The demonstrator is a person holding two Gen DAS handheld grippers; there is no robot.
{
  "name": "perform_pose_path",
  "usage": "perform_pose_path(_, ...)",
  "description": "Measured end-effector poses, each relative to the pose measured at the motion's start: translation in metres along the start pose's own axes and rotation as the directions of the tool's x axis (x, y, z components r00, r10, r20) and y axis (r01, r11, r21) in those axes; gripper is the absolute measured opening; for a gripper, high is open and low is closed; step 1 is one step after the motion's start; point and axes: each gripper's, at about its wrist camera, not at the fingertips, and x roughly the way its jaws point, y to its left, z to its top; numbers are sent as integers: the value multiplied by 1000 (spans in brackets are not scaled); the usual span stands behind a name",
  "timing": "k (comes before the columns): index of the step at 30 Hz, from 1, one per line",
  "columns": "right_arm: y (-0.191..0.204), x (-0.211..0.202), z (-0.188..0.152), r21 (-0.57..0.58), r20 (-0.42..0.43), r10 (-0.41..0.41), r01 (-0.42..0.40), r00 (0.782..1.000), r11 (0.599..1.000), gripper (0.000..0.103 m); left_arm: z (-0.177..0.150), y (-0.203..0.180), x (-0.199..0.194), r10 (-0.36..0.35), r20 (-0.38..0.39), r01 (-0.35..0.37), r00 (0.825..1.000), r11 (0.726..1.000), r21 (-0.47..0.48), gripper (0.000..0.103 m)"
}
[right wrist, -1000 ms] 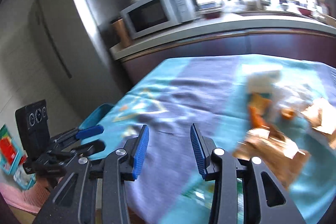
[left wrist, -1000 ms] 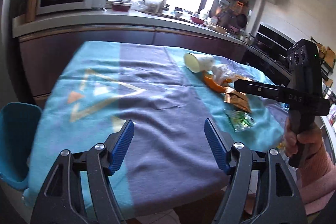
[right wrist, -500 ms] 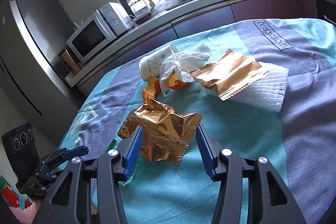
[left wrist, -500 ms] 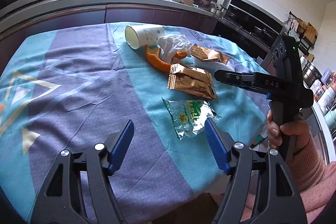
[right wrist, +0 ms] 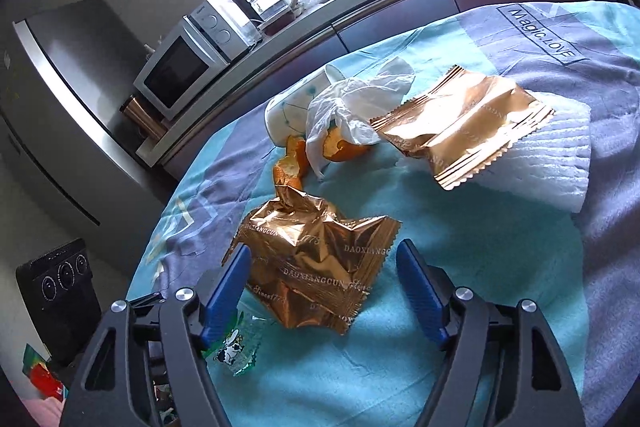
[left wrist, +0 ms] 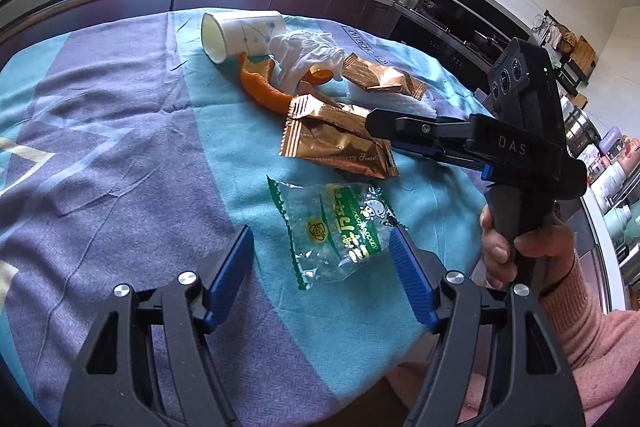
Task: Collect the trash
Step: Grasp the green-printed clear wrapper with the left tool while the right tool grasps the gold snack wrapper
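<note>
The blue and grey woven cloth cover (left wrist: 120, 131) on the worktop is matt and slightly creased. The nearer copper-coloured foil wrapper (right wrist: 316, 263) is glossy, crinkled and mirror-like; the second copper-coloured foil wrapper (right wrist: 464, 123) has the same finish, with crimped edges. The clear plastic wrapper with green print (left wrist: 344, 227) is thin, shiny and wrinkled. The white paper cup with blue dot pattern (left wrist: 240, 33) is smooth and matt. The crumpled white tissue (left wrist: 304, 55) is soft paper. The folded white paper towel (right wrist: 548, 163) has an embossed, ribbed texture. The orange peel pieces (left wrist: 260, 87) look dull and pitted.
</note>
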Motion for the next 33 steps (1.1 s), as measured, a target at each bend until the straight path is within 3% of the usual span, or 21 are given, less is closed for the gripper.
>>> perform_pose_path(2,2,0,-1,-7,1,1,-1,1000,1000,72,1,-1,1,6,-1,-6,1000,1000,-4,62)
perform_pose_path(6,4,2,-4,-26,-8,-8,8,1000,1000,53,-1,-5,2,30,-5,-30,1000,999,14,49)
perform_pose_path(8,3,2,-5,-26,-10,-4,4,1000,1000,42,-2,-6,2,42,-6,-42,999,999,22,38)
perform_pose_path(10,0,4,-7,-17,-26,12,-12,1000,1000,19,-3,-6,2,52,-4,-52,999,998,24,32)
perform_pose_path(13,0,5,-11,-13,-33,22,-23,999,1000,10,-4,-3,0,46,-5,-46,999,999,11,25)
perform_pose_path(17,3,-2,-12,-14,-13,53,-54,998,998,8,-6,2,-5,46,4,-46,999,999,-7,19)
perform_pose_path(29,34,-6,-17,-114,-14,94,-95,995,989,3,-14,20,-36,104,68,-101,992,994,-39,14)
perform_pose_path(32,30,-2,-15,-86,-24,98,-100,995,991,21,-15,27,-45,116,84,-111,990,992,-58,14)
perform_pose_path(33,27,0,-14,-65,-16,103,-103,995,993,36,-15,30,-48,117,90,-112,989,992,-63,14)
